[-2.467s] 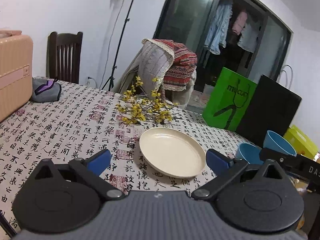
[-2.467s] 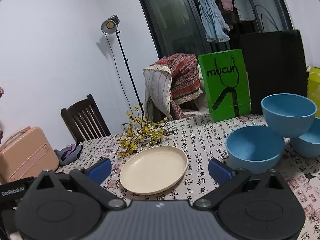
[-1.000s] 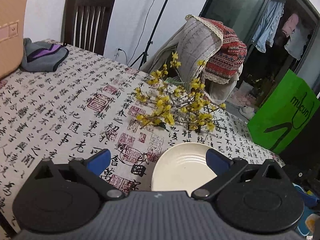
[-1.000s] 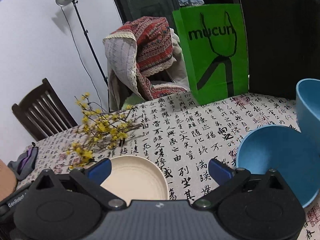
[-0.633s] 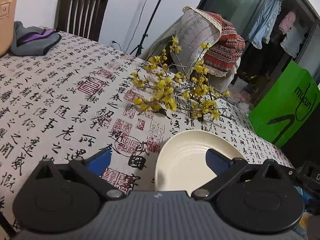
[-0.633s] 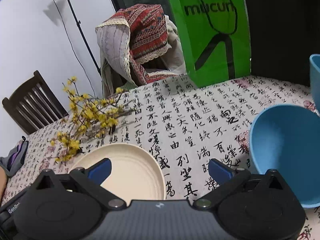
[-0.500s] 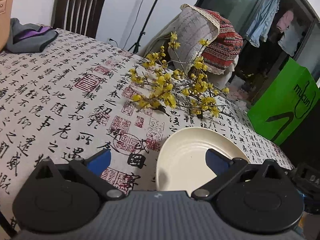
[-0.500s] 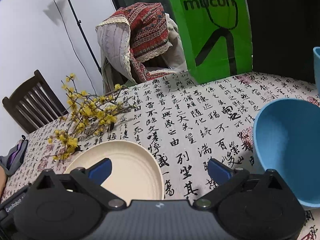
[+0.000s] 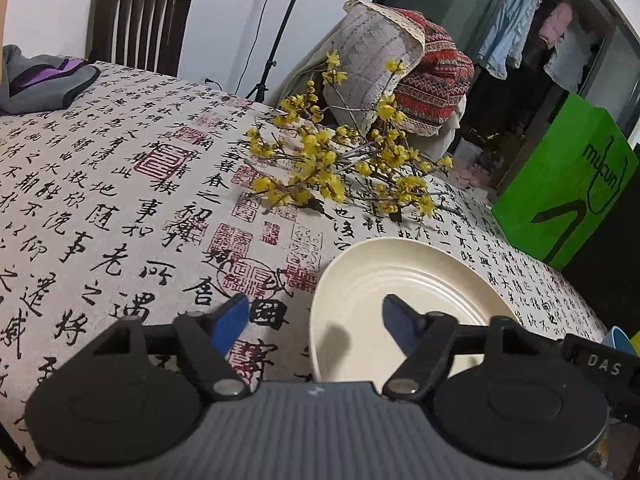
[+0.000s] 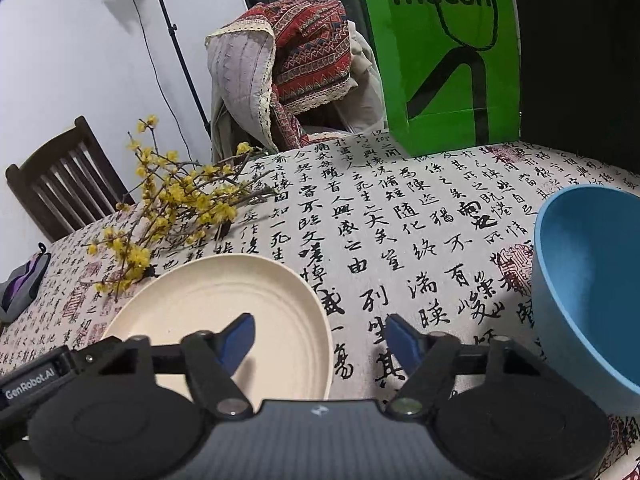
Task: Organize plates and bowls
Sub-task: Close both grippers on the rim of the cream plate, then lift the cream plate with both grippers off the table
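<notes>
Both tongs have just been closing, still gapped: left tongs [image 9: 316, 320] straddle the plate's [image 9: 404, 280] left rim, right tongs [image 10: 320, 334] its right rim [image 10: 324, 320].

Calligraphy-clothed table [image 9: 120, 200] bears plate [image 9: 400, 280], bowl [image 10: 592, 280], flower sprigs [image 9: 340, 176].

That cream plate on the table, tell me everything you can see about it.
The cream plate is round and shallow, with a raised rim and faint rings in its well, matte like plastic or bamboo fibre. It looks bare and lies flat on the calligraphy tablecloth, beside the yellow flower sprigs. The left gripper straddles one edge, the right gripper the opposite; both have just been closing, neither pinching it yet.
</notes>
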The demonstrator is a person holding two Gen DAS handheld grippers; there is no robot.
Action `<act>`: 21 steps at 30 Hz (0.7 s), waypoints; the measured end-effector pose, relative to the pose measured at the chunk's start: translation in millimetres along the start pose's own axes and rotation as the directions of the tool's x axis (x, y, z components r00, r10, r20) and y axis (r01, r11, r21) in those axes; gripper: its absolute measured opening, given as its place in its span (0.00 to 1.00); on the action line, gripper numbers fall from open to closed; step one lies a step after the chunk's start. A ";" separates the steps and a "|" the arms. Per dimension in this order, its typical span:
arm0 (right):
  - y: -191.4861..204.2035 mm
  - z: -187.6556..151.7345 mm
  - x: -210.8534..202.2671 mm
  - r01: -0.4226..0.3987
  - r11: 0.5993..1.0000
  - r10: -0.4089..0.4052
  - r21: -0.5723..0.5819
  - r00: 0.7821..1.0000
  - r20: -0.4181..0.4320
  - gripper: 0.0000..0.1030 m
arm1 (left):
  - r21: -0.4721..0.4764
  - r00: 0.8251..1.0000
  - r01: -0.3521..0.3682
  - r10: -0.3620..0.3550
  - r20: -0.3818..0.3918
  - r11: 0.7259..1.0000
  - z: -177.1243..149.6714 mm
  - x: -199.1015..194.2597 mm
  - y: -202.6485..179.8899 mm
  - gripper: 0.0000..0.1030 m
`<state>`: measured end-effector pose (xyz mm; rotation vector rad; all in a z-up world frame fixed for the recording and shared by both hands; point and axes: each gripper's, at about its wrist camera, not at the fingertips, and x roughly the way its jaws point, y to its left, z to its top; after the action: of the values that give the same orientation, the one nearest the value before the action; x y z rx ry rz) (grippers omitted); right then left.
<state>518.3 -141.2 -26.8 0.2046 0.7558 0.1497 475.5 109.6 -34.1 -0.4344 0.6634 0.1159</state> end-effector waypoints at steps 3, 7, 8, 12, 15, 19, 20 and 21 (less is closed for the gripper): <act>0.5 -1.3 2.7 0.004 1.000 -0.004 -0.008 1.000 -0.012 0.52 | 0.009 1.000 0.007 -0.007 -0.004 1.000 -0.7 1.1 -0.9 0.59; 0.3 -2.6 3.8 0.011 1.000 -0.011 -0.013 1.000 -0.009 0.46 | 0.015 1.000 0.008 -0.007 -0.007 1.000 -1.0 2.2 -1.3 0.48; 0.3 -2.8 4.1 0.009 1.000 -0.009 -0.013 1.000 -0.011 0.42 | 0.018 1.000 0.008 -0.008 -0.008 1.000 -1.1 2.3 -1.7 0.47; 0.9 -4.4 6.5 0.014 1.000 -0.014 -0.022 1.000 -0.016 0.34 | 0.027 1.000 0.020 -0.019 -0.014 0.999 -1.9 3.0 -2.7 0.38; 1.5 -5.4 6.5 0.008 1.000 -0.009 -0.026 1.000 -0.016 0.28 | 0.034 1.000 0.021 -0.020 -0.015 0.999 -2.6 3.6 -3.9 0.36; 1.1 -6.3 7.8 0.002 1.000 -0.003 -0.025 1.000 -0.019 0.22 | 0.040 0.999 0.027 -0.027 -0.021 0.999 -2.9 5.3 -5.1 0.31; 1.0 -6.5 8.5 0.002 1.000 -0.003 -0.025 1.000 -0.021 0.21 | 0.042 0.999 0.027 -0.026 -0.021 0.999 -3.0 5.3 -5.3 0.30; 0.8 -6.8 9.0 0.002 1.000 -0.003 -0.024 1.000 -0.023 0.19 | 0.044 0.999 0.027 -0.027 -0.021 0.999 -3.0 5.2 -5.4 0.30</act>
<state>520.1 -137.7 -37.5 0.1791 0.7767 0.1593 479.1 103.3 -37.5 -0.4024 0.6788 0.0712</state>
